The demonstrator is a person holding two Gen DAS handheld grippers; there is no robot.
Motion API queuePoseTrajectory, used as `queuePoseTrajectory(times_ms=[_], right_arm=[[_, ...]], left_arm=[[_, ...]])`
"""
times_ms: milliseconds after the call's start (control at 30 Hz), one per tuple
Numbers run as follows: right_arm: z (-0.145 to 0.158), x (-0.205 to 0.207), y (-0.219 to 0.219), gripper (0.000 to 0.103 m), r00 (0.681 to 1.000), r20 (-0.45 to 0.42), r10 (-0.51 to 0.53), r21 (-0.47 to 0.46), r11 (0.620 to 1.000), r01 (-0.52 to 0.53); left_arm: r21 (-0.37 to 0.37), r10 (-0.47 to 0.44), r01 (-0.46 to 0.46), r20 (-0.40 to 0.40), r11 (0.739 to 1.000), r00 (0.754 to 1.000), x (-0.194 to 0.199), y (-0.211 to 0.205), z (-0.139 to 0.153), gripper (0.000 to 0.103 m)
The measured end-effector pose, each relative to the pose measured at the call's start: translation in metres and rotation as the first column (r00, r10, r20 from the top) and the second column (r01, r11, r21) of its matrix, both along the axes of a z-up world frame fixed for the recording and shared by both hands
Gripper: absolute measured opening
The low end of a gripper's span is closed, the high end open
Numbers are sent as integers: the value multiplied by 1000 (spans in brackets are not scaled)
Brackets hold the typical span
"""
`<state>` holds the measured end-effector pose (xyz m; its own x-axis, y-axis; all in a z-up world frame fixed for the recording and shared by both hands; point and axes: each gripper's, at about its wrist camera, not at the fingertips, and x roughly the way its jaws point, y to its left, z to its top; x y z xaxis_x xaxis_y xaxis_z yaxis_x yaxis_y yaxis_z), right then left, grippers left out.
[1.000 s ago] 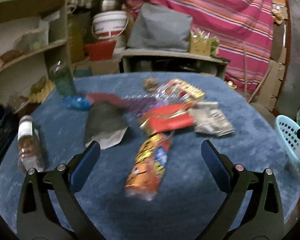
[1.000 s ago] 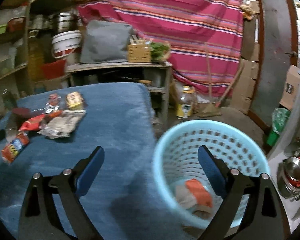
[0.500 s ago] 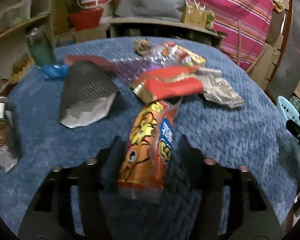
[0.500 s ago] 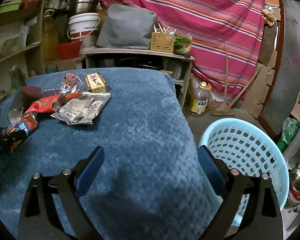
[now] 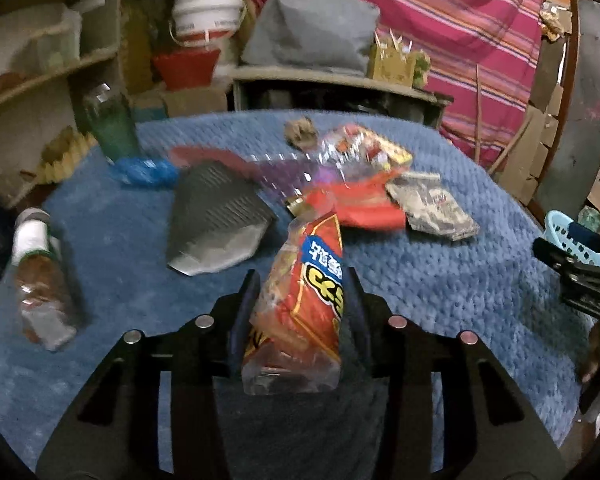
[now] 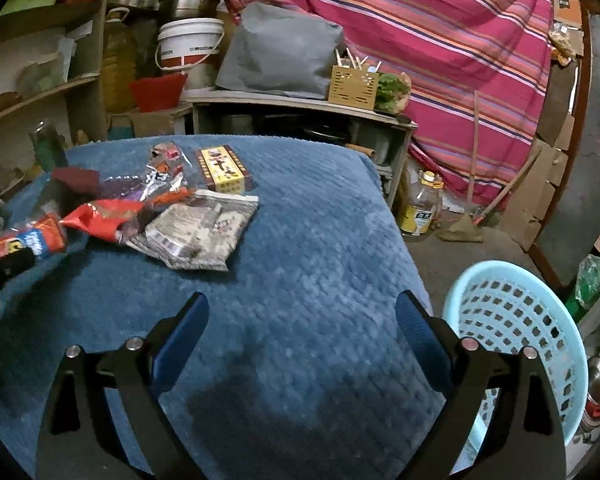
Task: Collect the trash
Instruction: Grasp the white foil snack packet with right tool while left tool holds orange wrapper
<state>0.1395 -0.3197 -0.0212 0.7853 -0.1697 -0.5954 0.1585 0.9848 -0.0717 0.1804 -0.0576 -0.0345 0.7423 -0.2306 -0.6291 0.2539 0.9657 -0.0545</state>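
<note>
An orange-red snack bag [image 5: 304, 300] stands tilted between the blue pads of my left gripper [image 5: 302, 280]. Its jaws are closing and the pads squeeze the bag's lower part. The same bag [image 6: 24, 242] shows at the left edge of the right wrist view. Beyond it lies a heap of trash: a red wrapper [image 5: 364, 208], a grey-white packet [image 5: 432, 208] and a grey ribbed sheet [image 5: 216, 220]. My right gripper [image 6: 302, 304] hangs open over bare blue cloth [image 6: 300, 240], holding nothing. A light blue basket [image 6: 512, 320] stands to its right, off the table.
A plastic bottle [image 5: 40, 280] lies at the table's left side, with a blue wrapper [image 5: 144, 172] and a green bottle [image 5: 110, 120] at the back left. A yellow box [image 6: 222, 168] sits behind the heap. Shelves, a white bucket and a striped curtain stand beyond.
My left gripper went from wide open to closed around the snack bag, which now stands tilted up off the cloth. My right gripper swung left from above the basket to over the table.
</note>
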Motion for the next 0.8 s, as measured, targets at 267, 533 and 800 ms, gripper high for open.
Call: queuePoseTrajectory(times_ms=[267,533,800], right_arm=[[4,41,18,92,999,-39,13,10,1000,-13],[-18,87,33,89,988,-154,24,51,999,-17],[-35,92,39,35,973,-207,107,146,986,-77]], left_arm=[[-2,50,-50,97,999,994,-12,31,30,39],[-9,105,-104,87,995,991,5,52,22,32],[-49,101,-98,62,994,993,17,56,14,31]])
